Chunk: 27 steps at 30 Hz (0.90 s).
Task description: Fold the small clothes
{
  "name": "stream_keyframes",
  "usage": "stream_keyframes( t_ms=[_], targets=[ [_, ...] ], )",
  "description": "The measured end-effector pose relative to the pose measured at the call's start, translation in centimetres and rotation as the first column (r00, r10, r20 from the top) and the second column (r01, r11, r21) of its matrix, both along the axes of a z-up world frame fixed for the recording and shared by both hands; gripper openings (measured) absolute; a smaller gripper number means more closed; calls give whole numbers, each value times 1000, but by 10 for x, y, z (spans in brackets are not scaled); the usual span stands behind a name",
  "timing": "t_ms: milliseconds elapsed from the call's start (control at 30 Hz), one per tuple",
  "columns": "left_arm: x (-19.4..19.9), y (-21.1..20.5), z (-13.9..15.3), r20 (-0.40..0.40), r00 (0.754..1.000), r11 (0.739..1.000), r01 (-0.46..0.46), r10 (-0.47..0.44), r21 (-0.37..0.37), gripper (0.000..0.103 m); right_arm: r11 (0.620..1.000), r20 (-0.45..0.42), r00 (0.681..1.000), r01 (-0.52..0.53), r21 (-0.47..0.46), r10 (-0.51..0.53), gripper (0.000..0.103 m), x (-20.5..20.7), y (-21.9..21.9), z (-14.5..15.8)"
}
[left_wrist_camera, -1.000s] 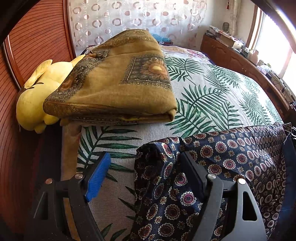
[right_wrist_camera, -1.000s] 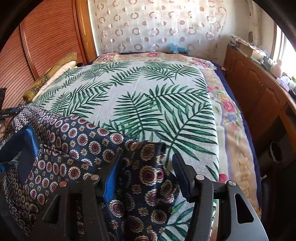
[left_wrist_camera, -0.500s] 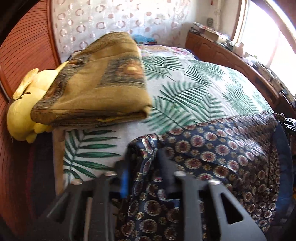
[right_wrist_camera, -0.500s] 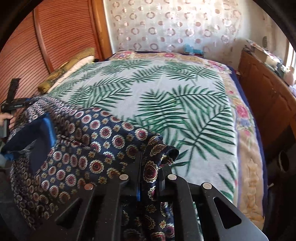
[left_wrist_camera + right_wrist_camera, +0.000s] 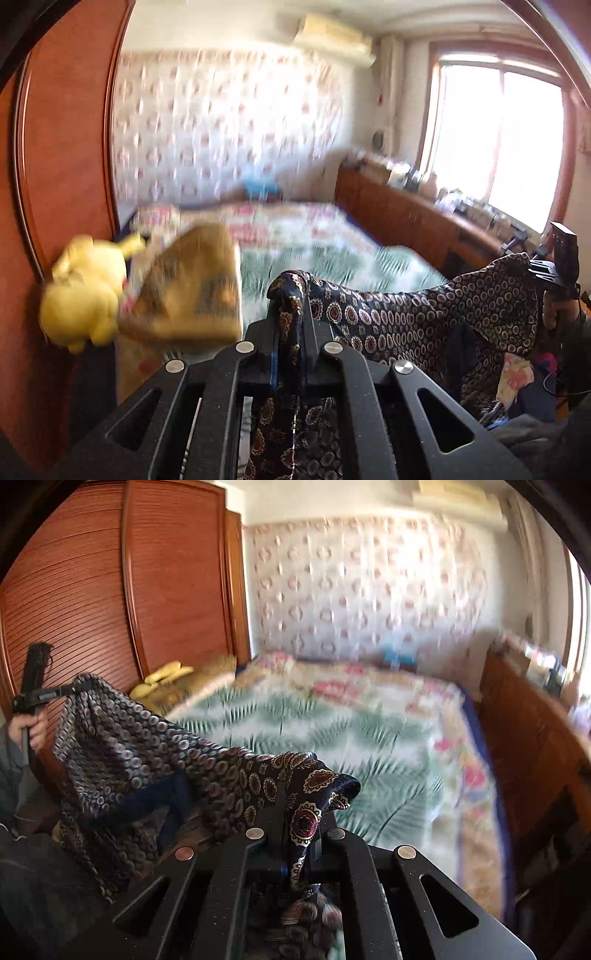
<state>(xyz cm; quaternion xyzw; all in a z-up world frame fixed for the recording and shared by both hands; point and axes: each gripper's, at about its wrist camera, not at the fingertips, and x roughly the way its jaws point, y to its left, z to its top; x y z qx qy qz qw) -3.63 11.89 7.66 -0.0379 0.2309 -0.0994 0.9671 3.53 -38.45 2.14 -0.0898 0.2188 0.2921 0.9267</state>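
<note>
Left tool (image 5: 291, 332) pinched on one corner of the navy patterned garment (image 5: 424, 317), fabric bunched up above the tips and trailing down between the two black fingers; jaws just closing onto that cloth within the last moment. Right tool (image 5: 301, 827) likewise clamped on the opposite corner, a fold of medallion print spilling over the fingertips. Garment stretched between the two tools in a sagging span, clear of the bed (image 5: 332, 723) and hanging in front of it (lower edge drooping out of sight, so contact below cannot be told). Seen from the left wrist: right tool far off at the right edge of the picture, holding the other end of the cloth near the window (image 5: 498, 140). Seen from the right wrist: left tool at the left edge, gripped by a hand (image 5: 35, 727) in front of the reddish slatted wardrobe (image 5: 92, 590). On the bed, a palm-leaf bedspread with a floral border; toward the wardrobe side, a folded mustard blanket (image 5: 188, 291) with a yellow plush toy (image 5: 85, 291) just beside it, touching. Behind the bed, a curtain with ring print (image 5: 362, 587); along the window side, a low wooden cabinet (image 5: 406, 221) crowded with small items too blurred to name. Background heavily smeared in both views.
</note>
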Motion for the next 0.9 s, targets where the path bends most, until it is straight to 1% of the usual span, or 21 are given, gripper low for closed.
stream_keyframes(
  t_ms=[100, 267, 400, 500, 567, 633, 700, 800, 833, 867, 900],
  targets=[
    [-24, -2, 42, 96, 995, 1000, -9, 7, 18, 8, 1000, 92, 996, 6, -10, -5, 4, -22, -7, 44],
    [-45, 6, 94, 204, 978, 998, -50, 41, 39, 8, 1000, 228, 974, 10, -15, -6, 4, -53, -21, 120],
    [-42, 13, 141, 278, 958, 994, -90, 71, 60, 8, 999, 323, 946, 13, -42, 1, 4, -68, -21, 174],
    [-34, 18, 167, 329, 940, 991, -115, 87, 68, 8, 998, 378, 926, 24, -54, -1, 4, -69, -17, 211],
    [-20, 23, 179, 346, 933, 989, -135, 103, 68, 8, 998, 395, 919, 36, -55, -11, 4, -61, -13, 225],
    [-1, 25, 180, 350, 929, 985, -156, 119, 78, 8, 996, 405, 914, 61, -63, -31, 4, -46, -8, 235],
    [28, 32, 168, 323, 935, 979, -182, 145, 87, 8, 993, 392, 918, 92, -69, -57, 4, -21, -2, 235],
    [72, 38, 134, 255, 952, 974, -201, 169, 105, 8, 990, 331, 940, 117, -77, -85, 4, 26, 10, 208],
    [92, 39, 115, 219, 958, 970, -214, 184, 120, 8, 989, 312, 946, 122, -88, -89, 4, 34, 30, 196],
    [114, 42, 95, 178, 966, 969, -212, 187, 131, 8, 987, 282, 955, 127, -101, -94, 4, 53, 35, 181],
    [128, 42, 79, 149, 971, 969, -206, 185, 138, 8, 984, 247, 964, 130, -119, -97, 4, 69, 50, 170]
  ],
)
